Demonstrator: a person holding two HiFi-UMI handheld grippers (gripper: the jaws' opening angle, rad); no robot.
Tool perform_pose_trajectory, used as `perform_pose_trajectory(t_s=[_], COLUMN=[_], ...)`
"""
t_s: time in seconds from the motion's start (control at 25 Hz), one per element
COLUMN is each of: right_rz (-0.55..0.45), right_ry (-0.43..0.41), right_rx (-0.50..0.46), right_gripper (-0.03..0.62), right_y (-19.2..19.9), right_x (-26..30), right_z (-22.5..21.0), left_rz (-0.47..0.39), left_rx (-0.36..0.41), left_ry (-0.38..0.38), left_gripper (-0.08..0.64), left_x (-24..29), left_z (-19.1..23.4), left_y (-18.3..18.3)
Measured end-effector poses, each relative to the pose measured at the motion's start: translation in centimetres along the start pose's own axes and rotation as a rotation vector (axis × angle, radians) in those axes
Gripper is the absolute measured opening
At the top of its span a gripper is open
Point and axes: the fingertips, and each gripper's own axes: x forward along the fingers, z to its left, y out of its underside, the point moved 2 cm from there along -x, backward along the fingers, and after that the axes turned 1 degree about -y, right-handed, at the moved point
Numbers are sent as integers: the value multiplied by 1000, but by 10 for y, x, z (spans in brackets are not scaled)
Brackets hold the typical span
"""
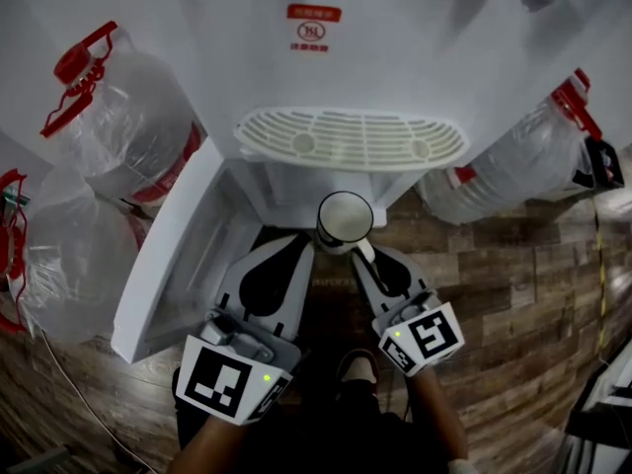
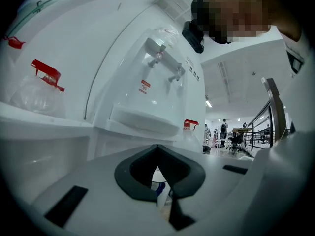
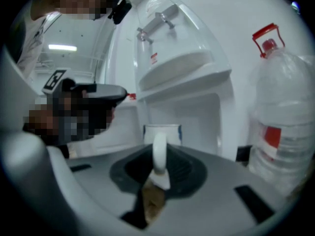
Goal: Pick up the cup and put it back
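The cup (image 1: 344, 220) is off its resting place and in my grip, so I judge the pick-up done and the putting back yet to do. It hangs upright in the air just in front of the open lower compartment of the water dispenser (image 1: 316, 28), below the drip tray (image 1: 351, 138) and touching neither. It is a white mug with a thin blue line near its rim. From above I look straight into its round mouth, and the inside looks pale and empty as far as I can tell. Its handle (image 3: 159, 154) points back toward me, and the jaws of my right gripper (image 3: 159, 162) are clamped on that handle, the loop standing on edge between the dark pads. My left gripper (image 1: 299, 253) sits just beside the cup on its left. Its jaws are closed tip to tip with nothing between them, and they don't touch the cup. The compartment's white door (image 1: 168, 275) stands swung open to the left. What is left, I think, is to carry the cup to its spot, set it down level, and open the right jaws off the handle without tipping it. Large clear water bottles with red caps (image 1: 118, 117) stand on either side of the dispenser on the wooden floor (image 1: 513, 294).
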Motion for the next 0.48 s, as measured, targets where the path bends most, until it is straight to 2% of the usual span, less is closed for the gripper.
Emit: perform_pose_trajectory(t_s=[0.08,0.24,0.48], right_rz=[7,23,40], right_ry=[4,21,56], right_rx=[-4,-9,15], right_gripper=[72,72,72], right_y=[8,26,51], right_x=[8,24,48], right_z=[-5,-16,-37], left_rz=[6,15,5], left_rx=[8,-39,-36], left_ry=[4,-19,-13], left_gripper=[6,6,6], left_x=[2,4,3], left_z=[-1,3,4], left_y=[1,4,4])
